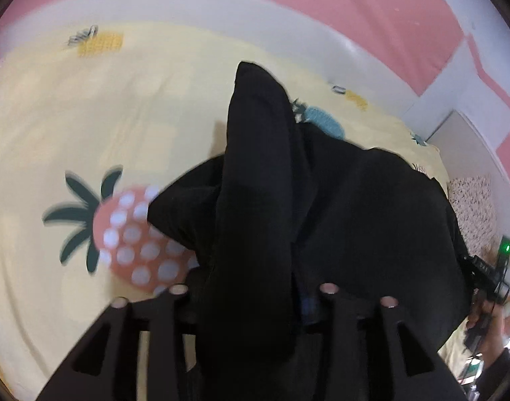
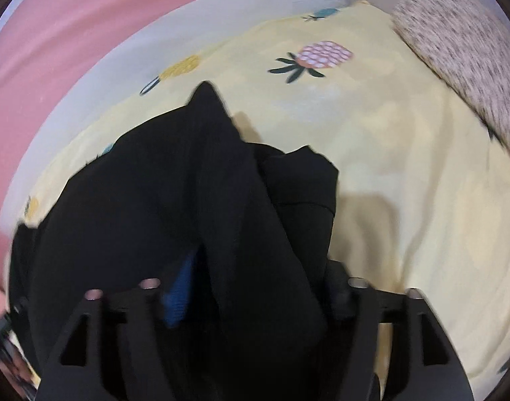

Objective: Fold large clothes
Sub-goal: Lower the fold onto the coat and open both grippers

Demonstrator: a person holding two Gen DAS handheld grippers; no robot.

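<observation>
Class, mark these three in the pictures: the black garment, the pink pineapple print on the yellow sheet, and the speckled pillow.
Black fabric garment (image 1: 338,207): left wrist view, its broad middle.
Pink white-dotted pineapple print (image 2: 323,54): right wrist view, the fruit's body.
Speckled beige pillow (image 2: 462,50): right wrist view, its top face.

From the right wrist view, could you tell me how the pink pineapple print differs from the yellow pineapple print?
The pink pineapple print has white dots; the yellow pineapple print shows none. The pink one's leaves are dark green, the yellow one's look paler. The pink one lies nearer the speckled pillow than the yellow one. Both sit on the yellow sheet, beyond the black garment.
</observation>
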